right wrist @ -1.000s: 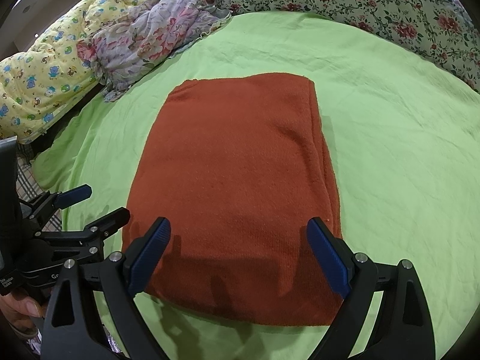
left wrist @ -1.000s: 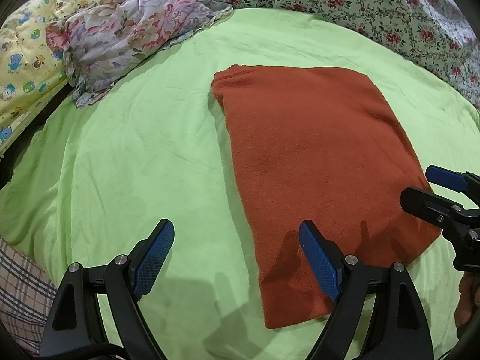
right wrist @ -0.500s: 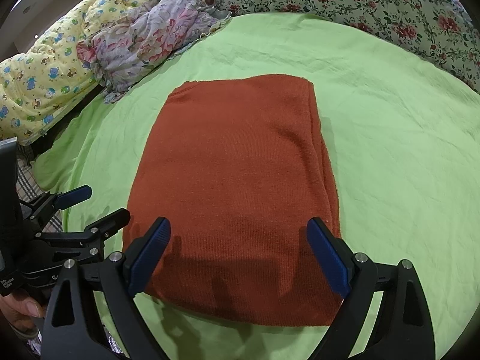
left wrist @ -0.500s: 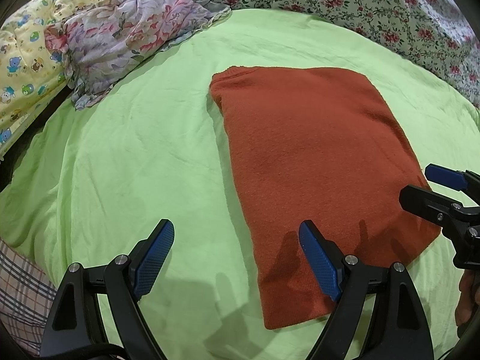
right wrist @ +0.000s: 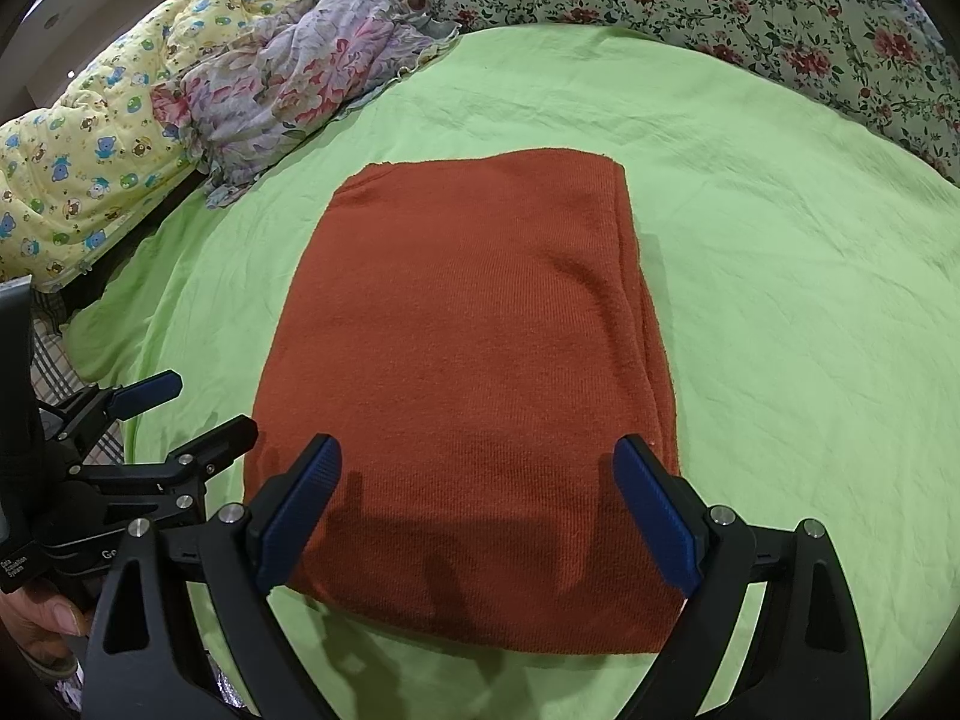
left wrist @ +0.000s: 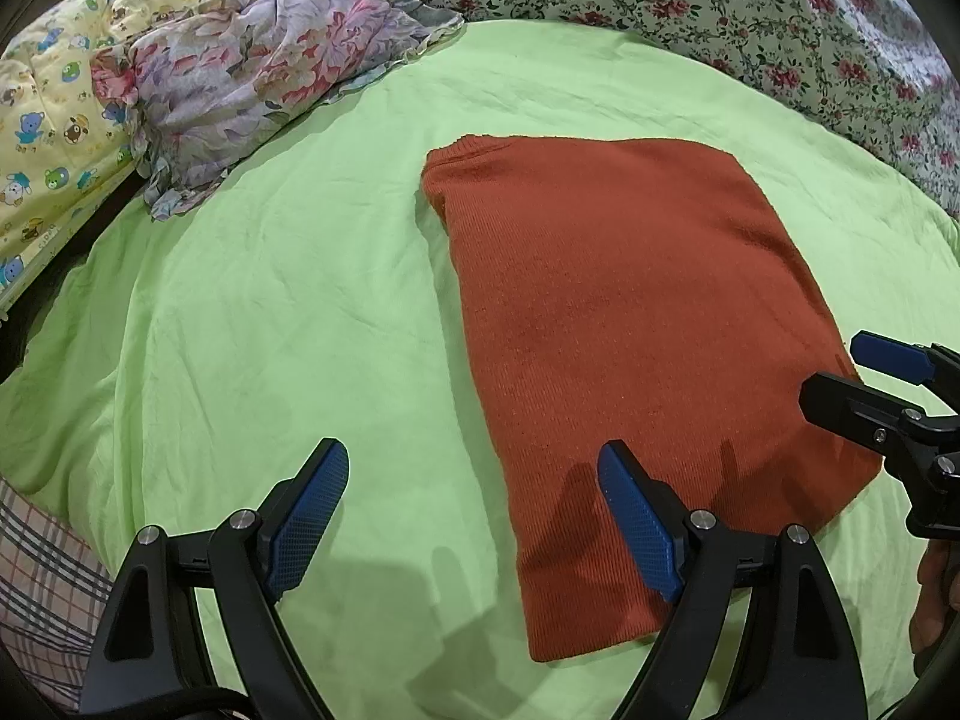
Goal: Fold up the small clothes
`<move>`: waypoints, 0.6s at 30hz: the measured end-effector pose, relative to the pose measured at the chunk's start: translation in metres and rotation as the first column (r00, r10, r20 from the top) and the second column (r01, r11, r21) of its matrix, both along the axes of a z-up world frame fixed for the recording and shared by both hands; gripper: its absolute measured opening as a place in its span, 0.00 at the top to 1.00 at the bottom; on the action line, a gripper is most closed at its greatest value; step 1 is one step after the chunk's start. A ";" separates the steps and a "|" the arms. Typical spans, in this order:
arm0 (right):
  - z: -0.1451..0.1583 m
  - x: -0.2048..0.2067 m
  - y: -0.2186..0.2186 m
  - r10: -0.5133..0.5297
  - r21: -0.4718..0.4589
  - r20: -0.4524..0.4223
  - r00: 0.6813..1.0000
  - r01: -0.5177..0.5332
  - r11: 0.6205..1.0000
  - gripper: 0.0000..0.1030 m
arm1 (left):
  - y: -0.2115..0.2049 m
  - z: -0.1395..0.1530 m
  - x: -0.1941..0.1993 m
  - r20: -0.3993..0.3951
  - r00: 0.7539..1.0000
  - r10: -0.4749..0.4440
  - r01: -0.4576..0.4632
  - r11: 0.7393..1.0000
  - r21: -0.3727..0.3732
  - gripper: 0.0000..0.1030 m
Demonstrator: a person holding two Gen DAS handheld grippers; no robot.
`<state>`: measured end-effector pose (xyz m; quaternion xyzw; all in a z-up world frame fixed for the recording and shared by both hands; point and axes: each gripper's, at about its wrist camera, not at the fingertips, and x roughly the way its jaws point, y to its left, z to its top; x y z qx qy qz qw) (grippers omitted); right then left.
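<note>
The sweater lies folded into a flat rust-orange rectangle, its long axis running from 6 toward 12 o'clock in the right wrist view, with layered edges showing along its 3 o'clock side. It rests mid-way on the green sheet of the bed. The right gripper hovers over its near edge, jaws wide apart and empty. The left gripper, at 9 o'clock, straddles the near left edge, jaws likewise apart. Crumpled floral cloth sits at 11 o'clock.
</note>
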<state>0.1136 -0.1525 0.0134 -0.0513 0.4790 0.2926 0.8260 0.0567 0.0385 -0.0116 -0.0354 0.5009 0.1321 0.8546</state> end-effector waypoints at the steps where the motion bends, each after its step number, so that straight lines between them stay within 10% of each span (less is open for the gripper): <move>1: 0.000 0.000 0.000 0.000 0.001 0.000 1.000 0.000 1.000 0.11 | 0.000 0.000 0.000 0.001 1.000 0.000 0.000 1.000 0.000 0.17; 18: -0.001 0.002 -0.002 -0.007 0.005 0.000 1.000 0.007 1.000 0.11 | 0.000 0.001 0.000 0.011 1.000 0.010 -0.010 1.000 -0.005 0.17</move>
